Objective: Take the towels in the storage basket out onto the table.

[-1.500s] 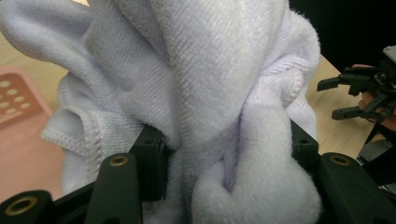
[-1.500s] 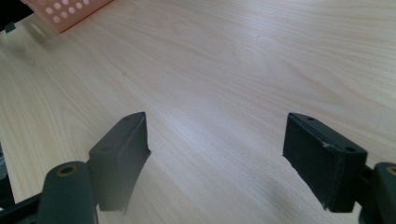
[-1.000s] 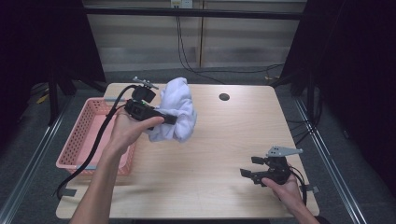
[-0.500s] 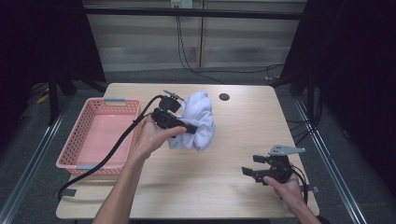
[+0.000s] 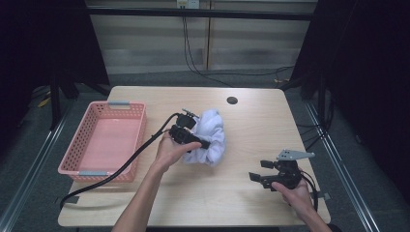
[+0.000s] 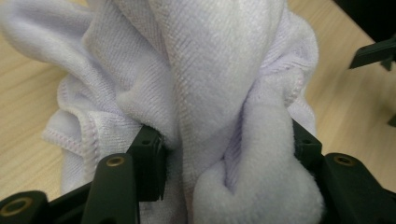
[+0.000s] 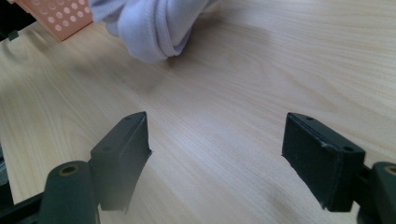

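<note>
Pink basket (image 5: 104, 140) at 9 o'clock on desk (image 5: 251, 121). Left claw (image 5: 205, 144) near desk centre, clenched on bunched white towel (image 5: 210, 135); in left gripper view cloth fold (image 6: 219, 93) pinched between both jaws. Towel's lower part rests on desk, just right of basket. Right claw (image 5: 256, 170) at 4 o'clock, released, jaws wide apart over bare wood, well apart from towel.

The white towel (image 6: 210, 93) hides the left gripper's (image 6: 229, 144) jaw faces; the pink basket (image 7: 56, 16) is cropped at eleven o'clock.
</note>
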Tool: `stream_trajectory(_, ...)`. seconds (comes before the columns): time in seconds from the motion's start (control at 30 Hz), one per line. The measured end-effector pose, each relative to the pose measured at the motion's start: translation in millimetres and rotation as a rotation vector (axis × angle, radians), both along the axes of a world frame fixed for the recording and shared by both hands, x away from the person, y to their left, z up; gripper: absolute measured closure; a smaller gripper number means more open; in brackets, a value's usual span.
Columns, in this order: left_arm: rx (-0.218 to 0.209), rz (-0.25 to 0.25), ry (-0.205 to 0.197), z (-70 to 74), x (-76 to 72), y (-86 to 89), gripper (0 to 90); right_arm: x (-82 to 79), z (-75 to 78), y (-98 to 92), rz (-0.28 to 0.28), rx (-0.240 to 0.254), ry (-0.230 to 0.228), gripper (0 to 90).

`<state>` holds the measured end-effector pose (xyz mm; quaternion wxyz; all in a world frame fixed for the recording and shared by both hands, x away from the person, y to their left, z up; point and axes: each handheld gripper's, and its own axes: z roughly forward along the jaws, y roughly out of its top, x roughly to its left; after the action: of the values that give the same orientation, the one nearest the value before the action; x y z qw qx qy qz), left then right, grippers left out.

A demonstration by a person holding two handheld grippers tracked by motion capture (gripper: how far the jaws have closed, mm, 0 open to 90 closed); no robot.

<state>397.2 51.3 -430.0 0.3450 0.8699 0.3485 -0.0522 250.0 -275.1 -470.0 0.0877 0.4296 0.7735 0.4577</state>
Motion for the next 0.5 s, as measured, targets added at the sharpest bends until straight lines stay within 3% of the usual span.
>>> stream_trajectory(0.23, -0.001, 0.002, 0.002, -15.6, -0.5, -7.9, 40.8, 0.6, -0.8, 0.3, -0.004, -0.009, -0.007, 21.8)
stream_trajectory(0.33, 0.024, -0.018, -0.009, -25.2, -2.1, -13.3, 37.0, 0.3, -0.9, 0.3, -0.002, -0.010, -0.006, 21.5)
stream_trajectory(0.37, 0.005, -0.029, -0.015, -27.9, -2.0, -14.4, 31.3, 0.0, -1.0, 0.3, 0.000, -0.012, -0.004, 21.5)
stream_trajectory(0.5, -0.015, -0.026, -0.013, -26.7, -0.9, -13.8, 25.1, 0.0, -1.0, 0.4, 0.000, -0.010, -0.004, 21.6)
